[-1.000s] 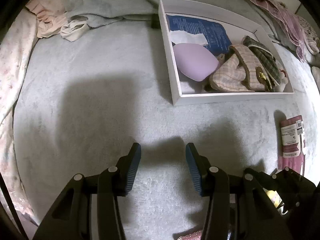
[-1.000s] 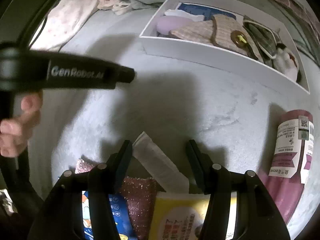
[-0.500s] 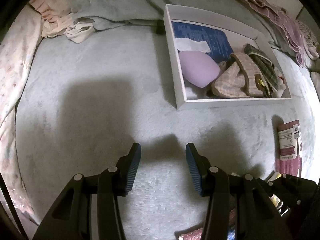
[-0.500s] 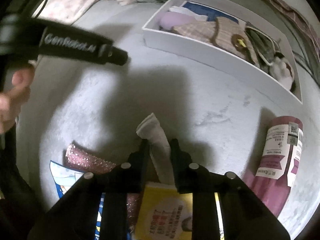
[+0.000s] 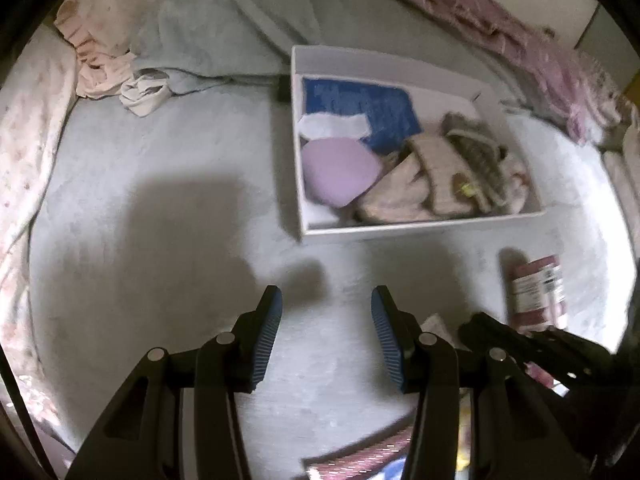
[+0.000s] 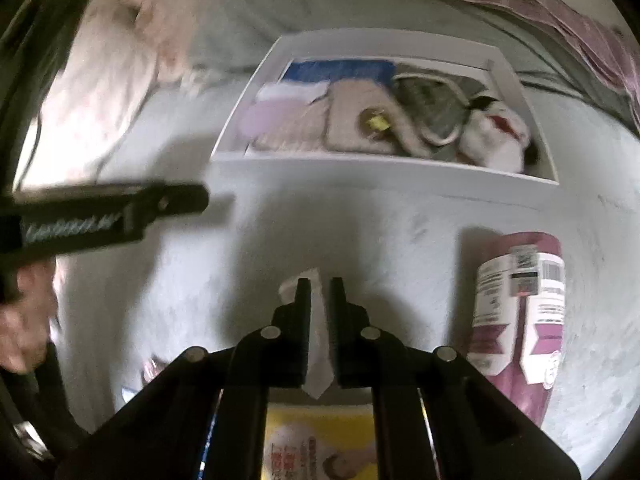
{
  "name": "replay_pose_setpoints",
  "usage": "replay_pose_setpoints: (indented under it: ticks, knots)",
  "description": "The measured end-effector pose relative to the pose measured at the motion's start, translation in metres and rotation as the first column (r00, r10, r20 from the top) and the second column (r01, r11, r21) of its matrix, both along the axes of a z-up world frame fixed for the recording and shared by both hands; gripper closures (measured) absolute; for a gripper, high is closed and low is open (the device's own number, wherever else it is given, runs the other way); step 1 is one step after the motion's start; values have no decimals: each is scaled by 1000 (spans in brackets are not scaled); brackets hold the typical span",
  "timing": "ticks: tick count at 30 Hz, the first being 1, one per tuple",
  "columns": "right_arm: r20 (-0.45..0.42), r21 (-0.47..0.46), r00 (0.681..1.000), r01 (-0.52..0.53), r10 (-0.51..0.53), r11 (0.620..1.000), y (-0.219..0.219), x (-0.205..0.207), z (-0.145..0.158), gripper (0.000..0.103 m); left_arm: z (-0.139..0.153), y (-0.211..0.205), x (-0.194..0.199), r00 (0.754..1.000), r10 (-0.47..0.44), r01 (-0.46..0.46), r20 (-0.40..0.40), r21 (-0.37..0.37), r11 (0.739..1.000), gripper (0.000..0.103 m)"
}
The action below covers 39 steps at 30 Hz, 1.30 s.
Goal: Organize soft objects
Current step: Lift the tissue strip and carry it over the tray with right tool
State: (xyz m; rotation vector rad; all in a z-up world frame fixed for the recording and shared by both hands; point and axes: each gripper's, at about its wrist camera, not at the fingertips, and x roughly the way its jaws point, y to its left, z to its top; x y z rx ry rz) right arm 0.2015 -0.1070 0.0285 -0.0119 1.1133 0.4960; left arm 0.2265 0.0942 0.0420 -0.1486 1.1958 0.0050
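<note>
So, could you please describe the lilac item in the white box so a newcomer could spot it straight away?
Find the white box on the grey blanket. In its near left corner lies a smooth lilac pad, below a white cloth. It alone is plain and rounded; the neighbours on its right are checked fabrics.

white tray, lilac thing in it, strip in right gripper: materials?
Tray: looks like matte white card or thin board, with crisp flat walls.
Lilac thing: smooth, rounded, matte; likely foam or soft silicone.
Strip: thin, white, creased; paper or plastic wrapper, unclear. Right gripper pinches it.
</note>
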Motion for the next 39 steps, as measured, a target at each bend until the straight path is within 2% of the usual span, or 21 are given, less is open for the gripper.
replay_pose_setpoints:
  ticks: [2, 4, 7, 9, 10, 11, 13, 16, 19, 21, 23, 24, 26, 27, 31, 34, 39]
  knots:
    - [-5, 56, 999, 42, -41, 998, -11, 3, 2, 93, 8, -3, -3, 1000, 0, 1, 24, -34, 999, 57]
    - [-23, 106, 998, 57, -55, 993, -24, 4, 0, 93, 15, -8, -6, 999, -12, 13, 49, -25, 1000, 57]
    - [-43, 96, 999, 33, -29, 995, -17, 6, -2, 93, 25, -14, -10, 997, -13, 11, 78, 17, 1000, 57]
    - [-47, 56, 999, 1, 1, 998, -14, 3, -3, 88, 29, -18, -13, 996, -18, 14, 90, 36, 999, 57]
    - [-50, 35, 999, -13, 15, 999, -9, 2, -5, 81, 30, -20, -13, 995, -23, 19, 93, 42, 999, 57]
    - [-52, 8, 998, -35, 35, 999, -4, 0, -7, 68, 31, -20, -13, 995, -28, 23, 94, 46, 999, 57]
    - [-48, -36, 996, -81, 80, 996, 9, -5, -12, 59, 31, -22, -12, 995, -39, 34, 94, 50, 998, 57]
    - [-45, -88, 988, -154, 151, 984, 20, -15, -15, 59, 28, -21, -11, 996, -37, 33, 79, 50, 998, 57]
    - [-75, -145, 982, -185, 175, 972, 27, -19, -25, 59, 26, -19, -10, 998, -19, 15, 65, 62, 998, 57]
    - [-59, -177, 982, -187, 179, 966, 29, -21, -26, 65, 26, -18, -11, 998, -13, 8, 65, 68, 998, 57]
    - [-44, -210, 984, -176, 171, 962, 30, -22, -26, 79, 27, -17, -12, 997, -10, 5, 72, 67, 998, 57]
    - [-43, -213, 986, -167, 161, 963, 29, -21, -27, 82, 27, -16, -12, 997, -9, 4, 73, 64, 998, 57]
    - [-47, -195, 990, -142, 136, 970, 25, -18, -26, 90, 30, -15, -14, 996, -7, 2, 85, 58, 998, 57]
    - [-47, -181, 992, -123, 116, 976, 21, -16, -26, 90, 31, -14, -15, 996, -5, 0, 92, 57, 998, 57]
    - [-33, -126, 996, -81, 77, 989, 8, -11, -18, 91, 34, -10, -15, 994, -3, -1, 113, 36, 999, 57]
    - [-19, -72, 999, -48, 47, 996, -2, -7, -8, 91, 37, -6, -16, 987, -9, 10, 160, -2, 1000, 57]
    - [-10, -15, 1000, 3, -3, 1000, -16, -9, 0, 91, 31, -3, -10, 981, -6, 13, 193, -34, 999, 57]
